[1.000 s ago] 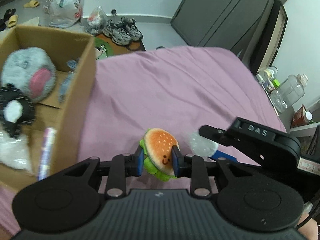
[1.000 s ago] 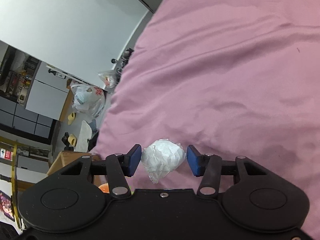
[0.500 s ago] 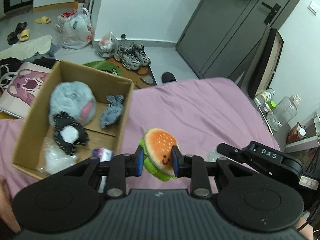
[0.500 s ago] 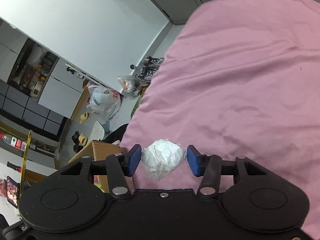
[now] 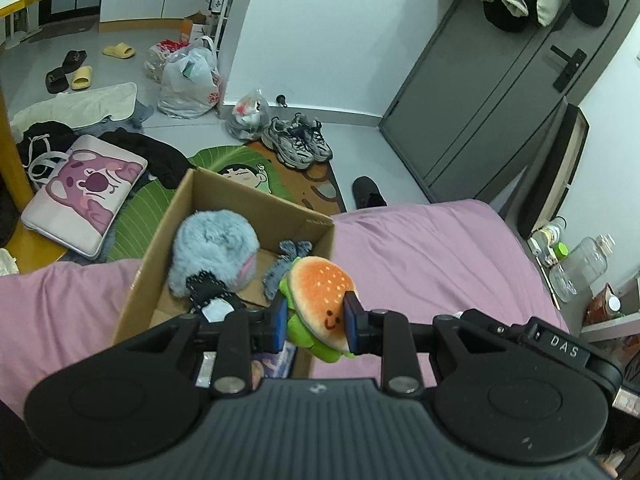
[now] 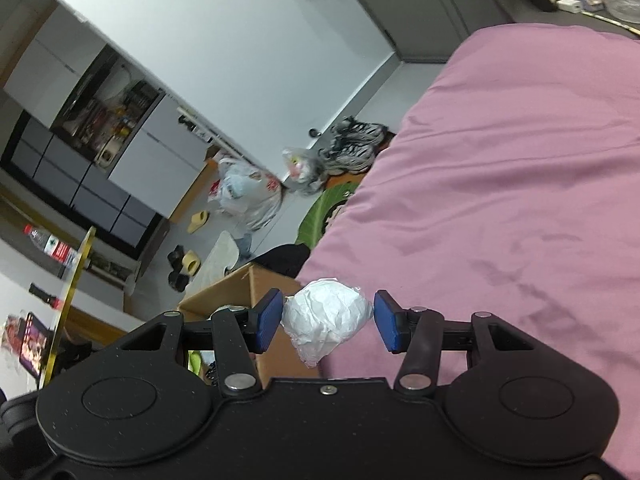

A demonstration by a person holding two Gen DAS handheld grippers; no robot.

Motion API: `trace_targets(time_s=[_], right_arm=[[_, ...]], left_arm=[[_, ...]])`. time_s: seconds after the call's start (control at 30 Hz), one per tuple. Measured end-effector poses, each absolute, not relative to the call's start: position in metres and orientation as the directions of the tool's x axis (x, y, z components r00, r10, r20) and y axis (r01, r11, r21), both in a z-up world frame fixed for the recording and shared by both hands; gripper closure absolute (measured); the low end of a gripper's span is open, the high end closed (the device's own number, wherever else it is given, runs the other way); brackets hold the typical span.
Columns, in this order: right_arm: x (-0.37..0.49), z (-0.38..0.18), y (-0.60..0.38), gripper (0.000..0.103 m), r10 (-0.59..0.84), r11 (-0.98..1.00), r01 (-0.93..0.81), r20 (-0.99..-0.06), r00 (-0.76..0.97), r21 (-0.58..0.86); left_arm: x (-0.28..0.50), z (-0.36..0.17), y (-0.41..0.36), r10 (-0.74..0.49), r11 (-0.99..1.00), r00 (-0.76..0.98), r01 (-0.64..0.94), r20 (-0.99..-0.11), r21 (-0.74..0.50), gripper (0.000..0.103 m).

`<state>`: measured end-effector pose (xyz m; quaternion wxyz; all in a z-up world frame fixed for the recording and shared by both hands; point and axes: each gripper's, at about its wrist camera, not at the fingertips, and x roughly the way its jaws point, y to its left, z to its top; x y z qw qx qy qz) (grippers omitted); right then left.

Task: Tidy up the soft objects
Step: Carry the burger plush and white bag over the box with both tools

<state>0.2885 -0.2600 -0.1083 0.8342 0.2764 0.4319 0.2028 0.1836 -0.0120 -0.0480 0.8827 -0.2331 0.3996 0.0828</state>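
Observation:
My left gripper [image 5: 315,324] is shut on a plush hamburger [image 5: 320,304] with a smiling face, held in the air above the near right corner of an open cardboard box [image 5: 160,240] on the pink bed. In the box lie a fluffy grey plush [image 5: 214,252], a small grey-blue toy [image 5: 286,264] and a black-and-white item [image 5: 212,300]. My right gripper [image 6: 327,326] is shut on a crumpled white wad in clear plastic [image 6: 326,322], held above the bed's edge beside the box [image 6: 240,288]. Its body also shows in the left wrist view [image 5: 560,350].
The pink bedspread [image 5: 420,252] stretches right of the box. On the floor beyond are sneakers [image 5: 298,146], plastic bags [image 5: 188,80], a green leaf mat [image 5: 224,168] and a pink laptop sleeve [image 5: 84,196]. Bottles [image 5: 580,264] stand on a side table at the right.
Both grippers have risen and tilted up, keeping their loads. The left one now looks down on the whole box and the floor. The box has come into the right wrist view.

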Motion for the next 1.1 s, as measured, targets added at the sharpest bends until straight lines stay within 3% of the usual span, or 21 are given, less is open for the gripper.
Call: trace_targets(time_s=[0.3, 1.1], right_arm=[[0.296, -0.094, -0.228, 0.054, 0.615, 0.754, -0.189, -0.574, 0.541, 0.629], [0.288, -0.096, -0.153, 0.05, 0.643, 0.764, -0.321, -0.62, 0.45, 0.56]], left_arm=[[0.186, -0.054, 0.013, -0.026, 0.867, 0.661, -0.359, -0.75, -0.347, 0.076], [0.203, -0.075, 0.07, -0.079, 0.841, 0.645, -0.367, -0.76, -0.398, 0.076]])
